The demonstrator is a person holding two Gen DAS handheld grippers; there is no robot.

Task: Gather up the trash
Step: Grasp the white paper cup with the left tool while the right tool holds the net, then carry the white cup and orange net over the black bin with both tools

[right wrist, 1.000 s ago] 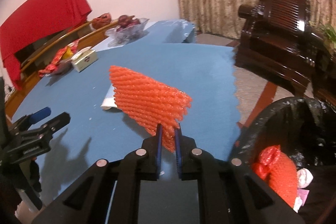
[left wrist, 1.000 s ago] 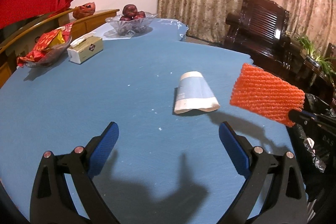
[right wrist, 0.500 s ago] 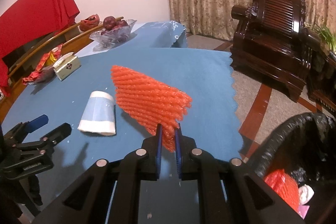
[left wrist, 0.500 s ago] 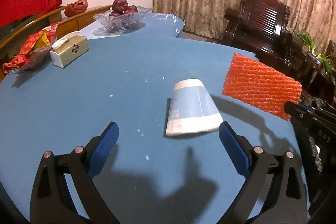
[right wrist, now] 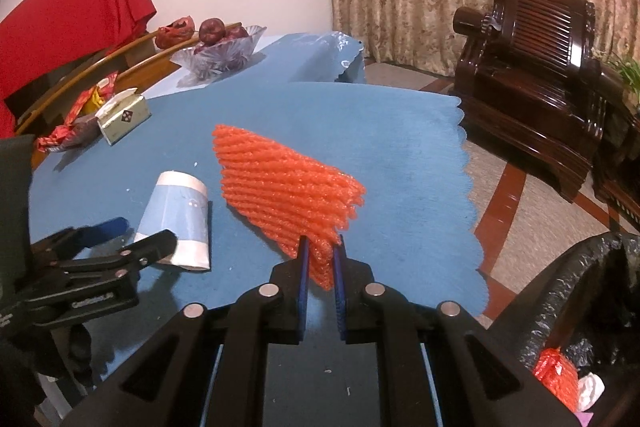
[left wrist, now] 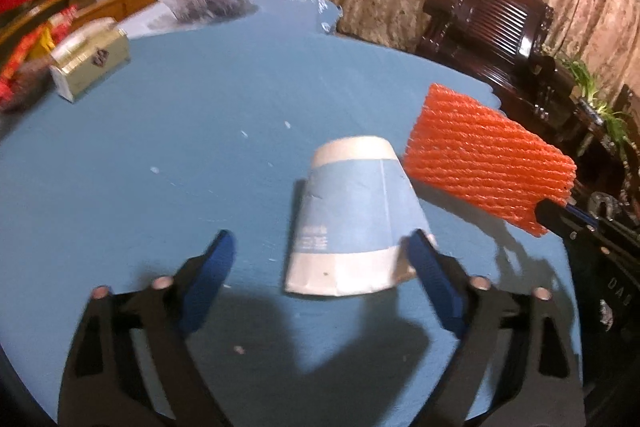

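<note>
Presently, the left gripper (left wrist: 320, 263) stands with its blue-padded fingers (left wrist: 212, 267) spread wide, low over the blue-covered counter (left wrist: 200, 147). A flattened blue-and-white paper cup (left wrist: 352, 215) lies on its side on the counter between those fingers, its wide end toward the camera; the right-hand finger sits at the cup's rim, though contact cannot be confirmed. The right gripper (right wrist: 320, 259) has its fingers drawn narrow, pinching one corner of an orange foam fruit net (right wrist: 288, 187), which is held raised above the counter, just beside the cup. A black plastic trash bag (right wrist: 580, 299) stands open off the counter's edge at lower right, with red-orange netting and white scraps inside. Further back on the counter sit a tissue box (right wrist: 122, 119) and a glass bowl of dark red fruit (right wrist: 218, 47).
</note>
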